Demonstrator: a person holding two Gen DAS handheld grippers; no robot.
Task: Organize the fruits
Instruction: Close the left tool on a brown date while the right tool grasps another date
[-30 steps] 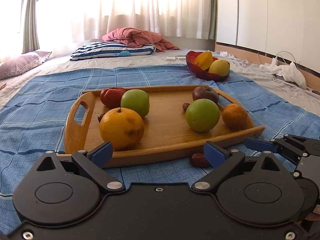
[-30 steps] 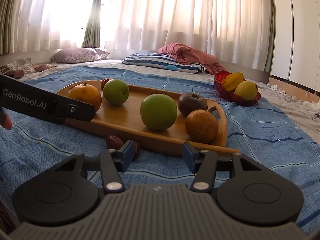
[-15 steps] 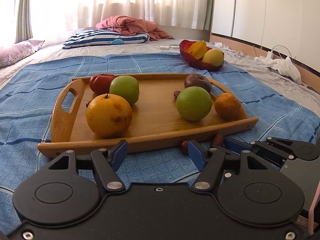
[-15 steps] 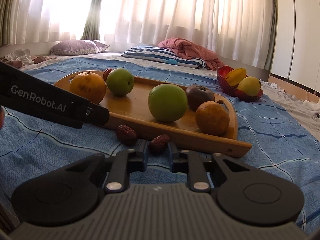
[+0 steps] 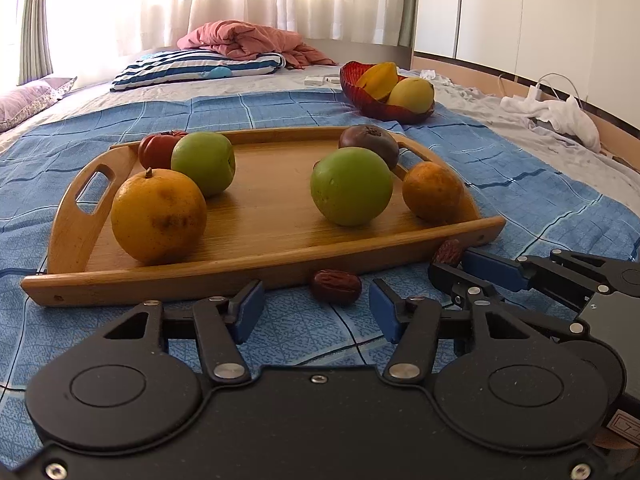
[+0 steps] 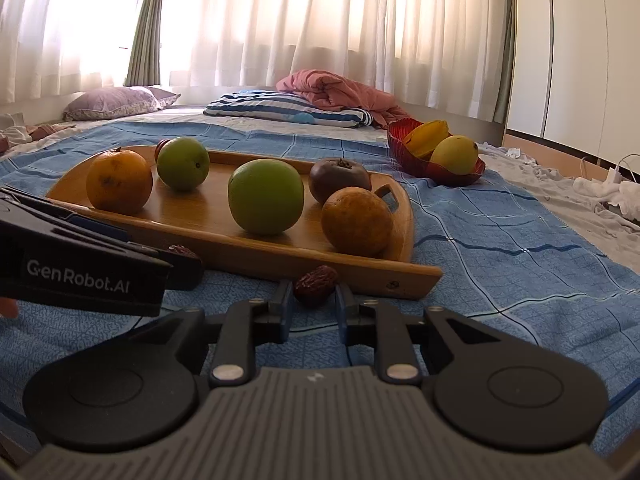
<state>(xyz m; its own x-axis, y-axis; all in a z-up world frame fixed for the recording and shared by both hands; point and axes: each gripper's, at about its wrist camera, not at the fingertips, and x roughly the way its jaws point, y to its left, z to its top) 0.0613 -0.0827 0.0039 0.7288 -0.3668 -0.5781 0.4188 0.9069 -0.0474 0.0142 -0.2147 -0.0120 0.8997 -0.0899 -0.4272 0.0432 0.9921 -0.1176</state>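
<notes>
- Dates are the stragglers: two lie loose on the blue cloth (image 5: pixel 540 200), just off the near rim of the wooden tray (image 5: pixel 160 280) where the bigger fruit already sits. Judging by that, both hands are going for them.
- Left gripper (image 5: pixel 316 312): spread, jaws just narrowing. The left date (image 5: pixel 336 287) lies on the cloth just ahead of its tips, in line with the gap and untouched by either pad. The jaws are kept only a little wider than the fruit, probably so a short push forward will straddle it.
- Right gripper (image 6: pixel 313 300): nearly pressed together, pinching the right date (image 6: pixel 314 285) between its fingertips. Its jaws closed in and have just eased slightly. The light hold suits a soft, wrinkled fruit.
- The date is still down at cloth level, beside the tray's edge.
- Red bowl (image 5: pixel 372 108): well beyond both grippers, holding yellow fruit; it may or may not be the dates' destination.
</notes>
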